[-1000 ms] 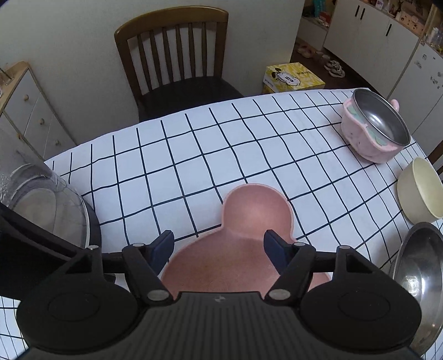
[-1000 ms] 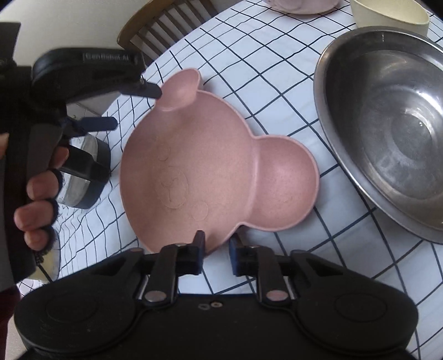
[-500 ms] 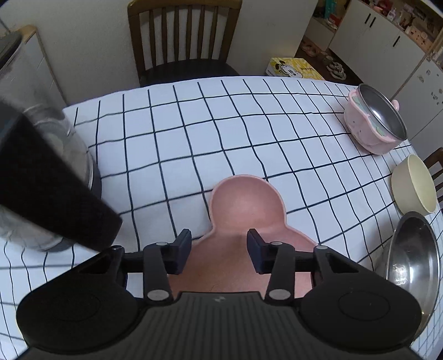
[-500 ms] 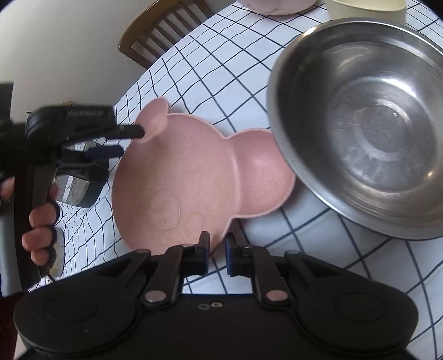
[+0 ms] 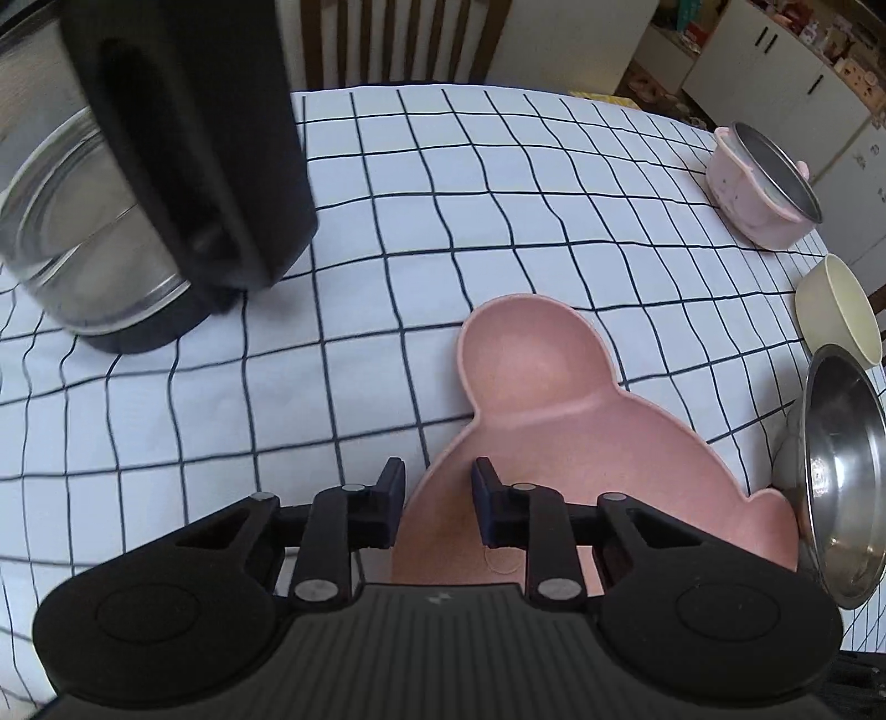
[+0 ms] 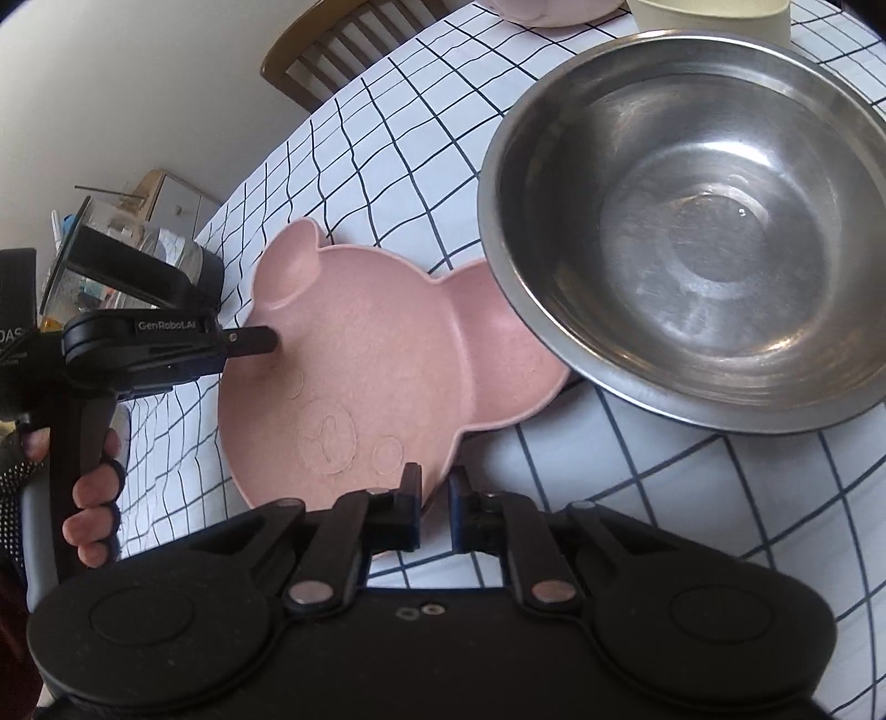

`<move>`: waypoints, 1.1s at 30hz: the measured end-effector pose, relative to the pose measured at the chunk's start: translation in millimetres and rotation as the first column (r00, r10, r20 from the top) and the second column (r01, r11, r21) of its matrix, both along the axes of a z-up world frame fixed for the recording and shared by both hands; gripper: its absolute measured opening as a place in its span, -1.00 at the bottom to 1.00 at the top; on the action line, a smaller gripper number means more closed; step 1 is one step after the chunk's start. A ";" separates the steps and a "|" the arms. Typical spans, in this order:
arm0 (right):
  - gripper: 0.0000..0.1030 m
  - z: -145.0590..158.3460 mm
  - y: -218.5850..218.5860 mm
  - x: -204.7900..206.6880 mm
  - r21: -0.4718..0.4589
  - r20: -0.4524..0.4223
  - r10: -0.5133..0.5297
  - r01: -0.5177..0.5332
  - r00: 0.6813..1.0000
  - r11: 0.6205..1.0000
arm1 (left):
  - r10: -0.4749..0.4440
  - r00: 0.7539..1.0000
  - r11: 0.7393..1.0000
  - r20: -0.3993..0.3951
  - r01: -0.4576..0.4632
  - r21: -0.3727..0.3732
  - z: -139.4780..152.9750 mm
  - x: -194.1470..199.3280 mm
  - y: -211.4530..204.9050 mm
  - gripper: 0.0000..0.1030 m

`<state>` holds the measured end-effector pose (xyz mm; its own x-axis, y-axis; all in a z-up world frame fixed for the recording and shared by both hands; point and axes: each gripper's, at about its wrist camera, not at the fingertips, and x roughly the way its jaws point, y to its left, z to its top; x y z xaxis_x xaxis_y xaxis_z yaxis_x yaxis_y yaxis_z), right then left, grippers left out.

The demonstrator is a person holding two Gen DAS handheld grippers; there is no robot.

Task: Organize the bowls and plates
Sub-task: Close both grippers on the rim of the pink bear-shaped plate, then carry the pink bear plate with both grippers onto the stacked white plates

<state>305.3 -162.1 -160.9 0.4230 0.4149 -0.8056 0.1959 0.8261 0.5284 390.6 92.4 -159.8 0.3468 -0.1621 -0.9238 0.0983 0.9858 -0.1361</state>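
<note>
A pink bear-shaped plate [image 5: 554,443] [image 6: 376,376] lies on the checked tablecloth. My right gripper [image 6: 434,495] is shut on its near rim, below the embossed face. My left gripper [image 5: 437,493] straddles the plate's left rim just below one ear; its jaws are closing with the rim between them and a gap still showing. One of its fingers [image 6: 252,342] reaches over the plate in the right wrist view. A large steel bowl [image 6: 692,249] [image 5: 841,476] overlaps the plate's other ear.
A glass kettle with a black handle [image 5: 138,194] stands close on the left. A cream bowl [image 5: 841,310] and a pink pot with a steel liner [image 5: 758,188] sit at the far right. A wooden chair [image 5: 398,39] stands behind the table. A person's hand [image 6: 91,509] holds the left gripper.
The right gripper has drawn the plate toward the steel bowl, which now overlaps one ear. The left jaws have narrowed and shifted from the ear to the plate's left rim, nearer the kettle.
</note>
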 end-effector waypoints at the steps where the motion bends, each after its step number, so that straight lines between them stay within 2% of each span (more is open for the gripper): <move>1: -0.82 1.5 -1.1 -1.2 -0.003 0.000 0.002 -0.002 1.000 1.000 | 0.002 1.000 1.000 0.007 -0.002 0.006 2.4 -5.3 0.4 -0.56; 7: -0.83 7.2 0.1 -6.3 -0.022 0.007 0.035 -0.034 0.999 0.999 | 0.058 0.998 0.998 0.036 -0.058 -0.020 20.9 -39.9 15.1 -0.63; 10: -0.83 12.7 2.5 -11.9 -0.031 0.016 0.075 -0.074 0.997 0.997 | 0.088 0.995 0.996 0.049 -0.088 -0.011 31.4 -61.1 22.2 -0.63; 14: -0.83 25.8 7.2 -24.2 -0.038 0.035 0.133 -0.131 0.991 0.991 | 0.135 0.988 0.991 0.069 -0.133 -0.034 49.8 -92.0 31.2 -0.63; 20: -0.83 50.0 12.5 -43.3 -0.071 0.044 0.259 -0.255 0.965 0.964 | 0.171 0.979 0.985 0.107 -0.171 -0.007 73.2 -148.8 30.1 -0.63; 26: -0.84 67.7 13.1 -66.4 -0.116 0.063 0.317 -0.309 0.946 0.944 | 0.225 0.968 0.974 0.108 -0.224 -0.024 83.7 -201.7 31.5 -0.63; 33: -0.84 78.7 14.6 -92.7 -0.171 0.074 0.385 -0.369 0.920 0.914 | 0.237 0.965 0.972 0.113 -0.236 -0.021 87.6 -259.8 29.4 -0.63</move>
